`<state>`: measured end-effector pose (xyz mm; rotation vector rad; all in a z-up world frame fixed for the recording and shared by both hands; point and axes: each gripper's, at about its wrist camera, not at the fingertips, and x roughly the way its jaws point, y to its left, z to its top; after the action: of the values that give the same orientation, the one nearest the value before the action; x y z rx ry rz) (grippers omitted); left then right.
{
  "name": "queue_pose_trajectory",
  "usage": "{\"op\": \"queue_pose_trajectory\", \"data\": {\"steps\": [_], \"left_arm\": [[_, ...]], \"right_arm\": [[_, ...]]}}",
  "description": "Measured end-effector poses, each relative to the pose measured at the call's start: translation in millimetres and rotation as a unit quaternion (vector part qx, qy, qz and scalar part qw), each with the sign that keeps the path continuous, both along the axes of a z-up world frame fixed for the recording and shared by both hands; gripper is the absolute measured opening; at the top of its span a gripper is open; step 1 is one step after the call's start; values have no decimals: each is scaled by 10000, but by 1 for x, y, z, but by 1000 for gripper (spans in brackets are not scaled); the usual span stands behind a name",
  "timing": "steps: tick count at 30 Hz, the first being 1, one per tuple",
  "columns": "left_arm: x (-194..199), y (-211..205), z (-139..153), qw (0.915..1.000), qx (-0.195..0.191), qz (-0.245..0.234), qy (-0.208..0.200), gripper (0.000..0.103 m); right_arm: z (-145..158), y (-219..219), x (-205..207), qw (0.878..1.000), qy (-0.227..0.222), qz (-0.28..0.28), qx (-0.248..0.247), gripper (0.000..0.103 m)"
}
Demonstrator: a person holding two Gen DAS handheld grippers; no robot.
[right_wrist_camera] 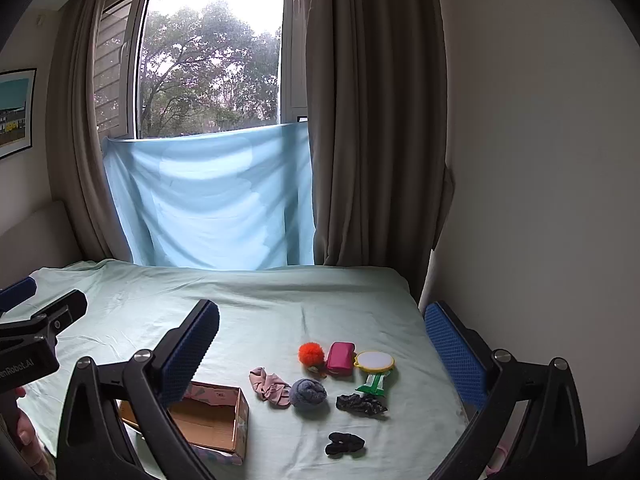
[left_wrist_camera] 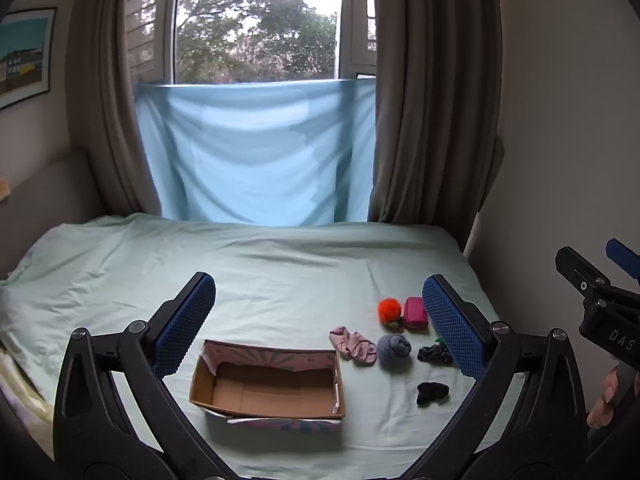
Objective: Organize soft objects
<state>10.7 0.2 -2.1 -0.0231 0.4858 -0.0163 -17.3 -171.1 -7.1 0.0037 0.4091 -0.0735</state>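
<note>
Holding both tongs above the bed [left_wrist_camera: 280, 264], you keep the left tongs [left_wrist_camera: 318, 324] and right tongs [right_wrist_camera: 322, 354] spread wide apart, empty. Your cardboard box [left_wrist_camera: 264, 394] sits open; at its 3 o'clock lie the pink sock [left_wrist_camera: 354, 346], grey sock ball [left_wrist_camera: 394, 350], orange pompom [left_wrist_camera: 389, 309] and two dark scrunchies [left_wrist_camera: 432, 392].

A bed [right_wrist_camera: 248, 304] covered with a pale green sheet carries everything. Near the left lies an open cardboard box [left_wrist_camera: 267, 384]. To its right sit a crumpled pink sock [right_wrist_camera: 270, 386] and a rolled grey sock [right_wrist_camera: 307, 393]. Farther back are an orange pom-pom [right_wrist_camera: 311, 353], a magenta case [right_wrist_camera: 340, 356] and a small hand mirror [right_wrist_camera: 375, 362]. Nearest, on the right, lie two dark scrunchies [right_wrist_camera: 361, 403], one [right_wrist_camera: 345, 443] closer.
</note>
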Motion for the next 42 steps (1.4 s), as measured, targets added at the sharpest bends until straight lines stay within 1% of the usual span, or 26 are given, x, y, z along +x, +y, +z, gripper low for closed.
{"op": "queue_pose_trajectory", "data": {"steps": [11, 22, 26, 36, 42], "left_arm": [[3, -3, -2, 10000, 20, -44, 33, 102], [3, -6, -3, 9999, 3, -121, -5, 102], [2, -4, -3, 9999, 3, -111, -11, 102], [4, -2, -3, 9999, -22, -132, 14, 102], [10, -1, -2, 9998, -52, -155, 64, 102]], "right_arm": [[2, -3, 2, 10000, 16, -37, 16, 103], [6, -4, -1, 9999, -113, -36, 41, 103], [6, -1, -2, 9999, -141, -24, -37, 103], [6, -2, -1, 9999, -131, 15, 16, 103], [6, 1, 1, 9999, -101, -64, 54, 103]]}}
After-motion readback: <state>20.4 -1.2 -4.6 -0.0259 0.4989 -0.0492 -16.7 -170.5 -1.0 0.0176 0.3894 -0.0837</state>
